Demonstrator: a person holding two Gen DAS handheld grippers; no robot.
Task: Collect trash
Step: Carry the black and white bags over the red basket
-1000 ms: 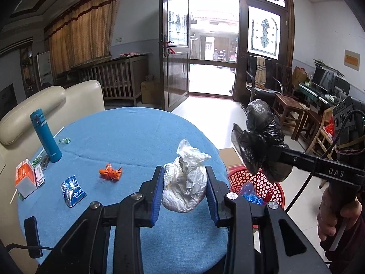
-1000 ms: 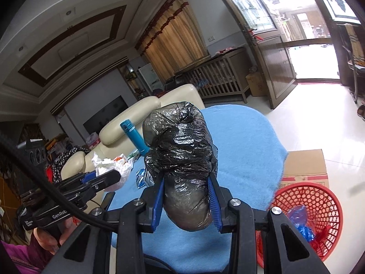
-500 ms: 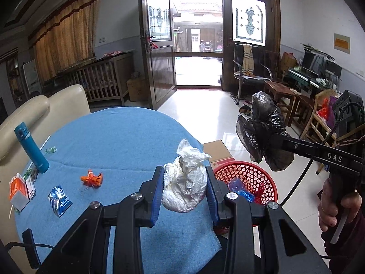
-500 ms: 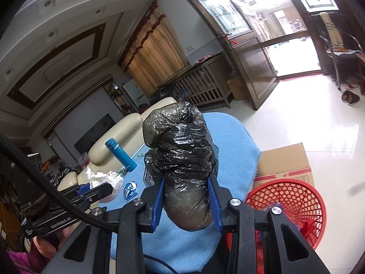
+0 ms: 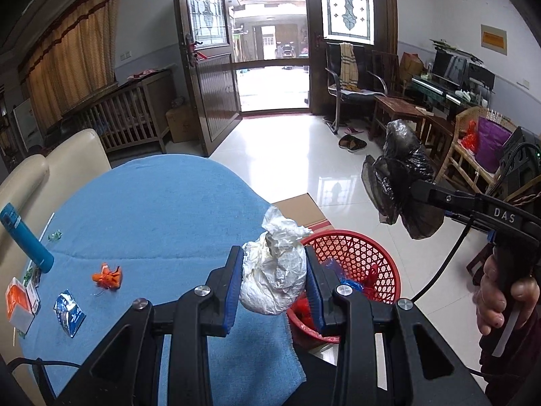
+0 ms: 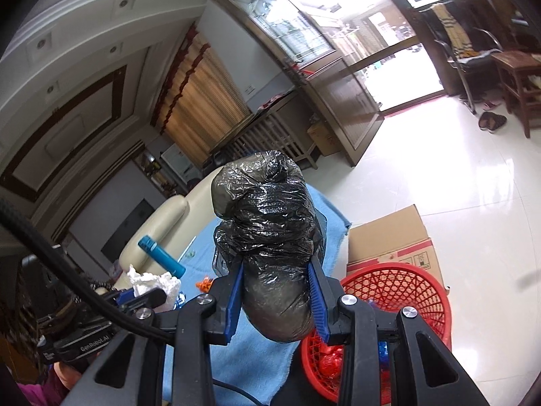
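Observation:
My left gripper (image 5: 273,272) is shut on a crumpled white plastic bag (image 5: 274,277), held over the table's right edge beside the red mesh basket (image 5: 365,253). My right gripper (image 6: 277,291) is shut on a bulging black plastic bag (image 6: 270,237), which hangs in the air above and to the right of the basket (image 6: 405,287) in the left wrist view (image 5: 402,186). The basket stands on the floor and holds blue and red scraps. On the blue tablecloth (image 5: 152,209) lie an orange wrapper (image 5: 107,275) and a blue packet (image 5: 69,311).
A blue bottle (image 5: 25,238), an orange-and-white box (image 5: 18,301) and a small green wrapper (image 5: 54,235) sit at the table's left. A cardboard box (image 5: 301,208) lies behind the basket. A cream sofa (image 5: 50,162) is left; chairs and a desk stand at the right wall.
Both grippers have swung right with their bags, off the table toward the basket. The basket now sits much closer under both views, and the table items have slid left.

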